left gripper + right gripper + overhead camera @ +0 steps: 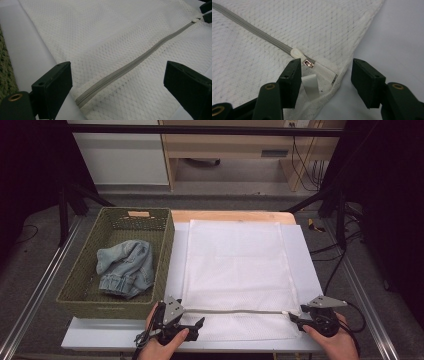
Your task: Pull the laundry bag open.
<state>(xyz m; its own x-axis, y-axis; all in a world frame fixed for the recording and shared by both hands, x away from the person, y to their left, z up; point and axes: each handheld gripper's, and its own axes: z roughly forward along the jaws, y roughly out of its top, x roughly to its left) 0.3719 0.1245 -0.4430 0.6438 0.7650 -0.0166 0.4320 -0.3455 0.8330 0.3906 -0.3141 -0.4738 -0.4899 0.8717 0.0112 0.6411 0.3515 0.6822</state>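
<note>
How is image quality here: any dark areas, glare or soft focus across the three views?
High view: surroundings fall to black, while the white mesh laundry bag is bright and nearly washed out. Left gripper view: the near jaws are soft, the zipper sharper. Right gripper view: the zipper pull is crisp, without glare.

A white mesh bag (240, 270) is showing a grey zipper (130, 66); the olive woven basket (165, 265) is holding seemingly faded-blue denim (125, 265).

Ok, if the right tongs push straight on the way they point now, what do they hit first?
Most likely the white zipper tab, which lies between the open right tongs; just past it sit the zipper slider and the mesh laundry bag. How high they hover is unclear.
</note>
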